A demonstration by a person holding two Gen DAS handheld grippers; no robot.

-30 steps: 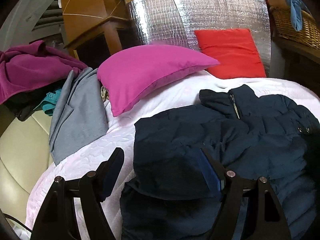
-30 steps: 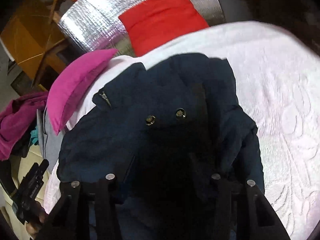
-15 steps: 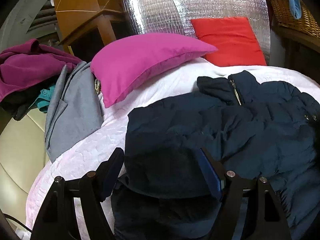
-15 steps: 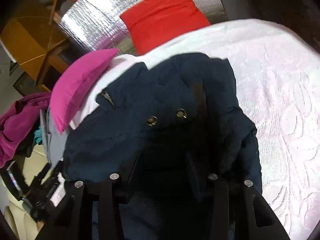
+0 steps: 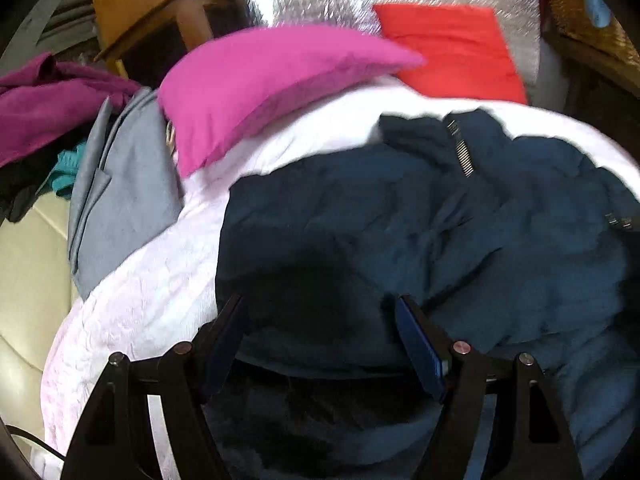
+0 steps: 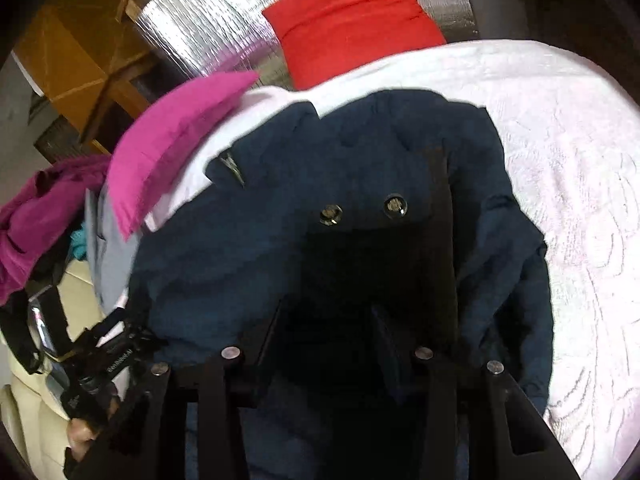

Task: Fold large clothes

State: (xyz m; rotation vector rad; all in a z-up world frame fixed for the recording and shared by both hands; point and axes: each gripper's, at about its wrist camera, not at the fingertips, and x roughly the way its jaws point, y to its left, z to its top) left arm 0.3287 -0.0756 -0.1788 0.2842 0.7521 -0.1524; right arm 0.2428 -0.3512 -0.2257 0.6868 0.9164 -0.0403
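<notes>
A navy puffer jacket [image 5: 480, 240] lies crumpled on a white quilted bed [image 5: 152, 304]; its zipper [image 5: 460, 152] shows near the collar. My left gripper [image 5: 320, 312] stands wide at the jacket's near left edge, and a thick fold bulges between its fingers without a clear pinch. In the right wrist view the jacket [image 6: 240, 260] shows two metal snaps [image 6: 332, 214]. My right gripper [image 6: 328, 316] is closing on dark bunched fabric below them. The left gripper [image 6: 108, 360] and a hand [image 6: 80, 436] show at the lower left.
A magenta pillow [image 5: 260, 88] and a red cushion [image 5: 448, 48] lean at the head of the bed. Grey [image 5: 120, 192] and purple [image 5: 40, 108] clothes pile at the left. A wicker basket [image 5: 580, 12] stands at the far right. Bare quilt [image 6: 560, 200] spreads right of the jacket.
The left gripper sank and tilted down, so the jacket's left edge now reaches past its left finger. The right fingers drew slightly closer. The left gripper came further into the right view.
</notes>
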